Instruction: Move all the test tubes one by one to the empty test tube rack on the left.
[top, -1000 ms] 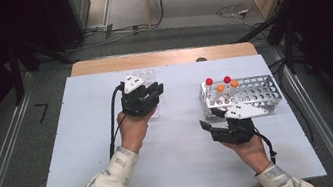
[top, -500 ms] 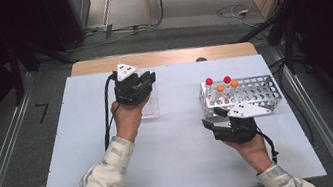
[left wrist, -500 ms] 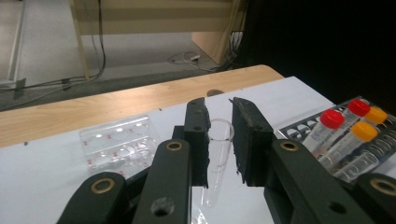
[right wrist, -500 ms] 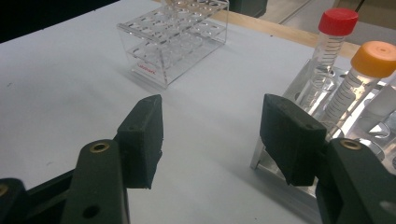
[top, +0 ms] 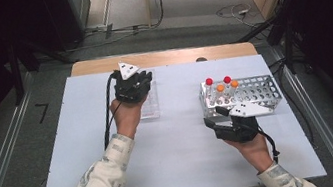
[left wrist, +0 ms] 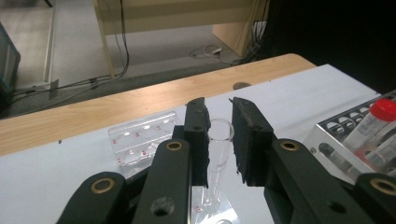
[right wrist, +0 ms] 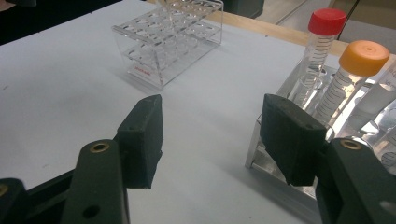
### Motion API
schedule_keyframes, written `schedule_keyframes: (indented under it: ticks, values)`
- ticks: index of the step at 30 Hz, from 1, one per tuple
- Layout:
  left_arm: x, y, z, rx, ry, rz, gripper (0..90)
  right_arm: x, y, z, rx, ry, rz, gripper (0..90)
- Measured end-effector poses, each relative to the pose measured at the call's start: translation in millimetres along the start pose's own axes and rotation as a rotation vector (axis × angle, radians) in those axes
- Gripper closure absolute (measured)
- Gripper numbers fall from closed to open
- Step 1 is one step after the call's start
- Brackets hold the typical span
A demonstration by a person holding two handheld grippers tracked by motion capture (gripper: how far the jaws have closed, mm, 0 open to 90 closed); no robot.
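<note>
White bench, dark room: tube transfer between racks.
Left hand-held gripper clamps a clear uncapped tube upright over the clear plastic rack, presumably to seat it in a well. Right hand-held gripper waits open and empty beside the metal rack of capped tubes.

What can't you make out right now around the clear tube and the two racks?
- Clear tube: in the left gripper view the left gripper covers its sides, so pad contact is unclear.
- Clear rack: the high view has the hand and gripper over it; which hole the tube is in is hidden.
- Metal rack: cut off by the right edge in the right gripper view, partly behind the right gripper.
- Tube graduations: too small.
</note>
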State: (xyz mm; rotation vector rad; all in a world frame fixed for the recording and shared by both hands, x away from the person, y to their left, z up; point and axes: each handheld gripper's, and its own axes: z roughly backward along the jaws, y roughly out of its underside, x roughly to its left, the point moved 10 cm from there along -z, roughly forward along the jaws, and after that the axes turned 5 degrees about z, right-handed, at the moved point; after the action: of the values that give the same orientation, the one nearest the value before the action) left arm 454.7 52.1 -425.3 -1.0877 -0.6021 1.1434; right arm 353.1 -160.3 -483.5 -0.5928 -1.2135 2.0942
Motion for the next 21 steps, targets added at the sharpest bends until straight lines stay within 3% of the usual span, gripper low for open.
schedule_keyframes:
  ticks: [7,16,21]
  values:
    - [-2.4,22.3,-11.3,0.043,-0.026,-0.043,76.4,-0.6,0.4,-0.2,0.001,0.002,-0.001,37.7]
    - [-0.3,47.4,-24.1,0.099,-0.030,-0.035,76.1,-1.7,2.3,-2.0,0.008,0.007,0.000,37.7]
    - [-0.5,52.2,-26.7,0.097,-0.026,-0.029,73.4,-3.0,3.1,-1.8,0.011,0.012,-0.005,37.5]
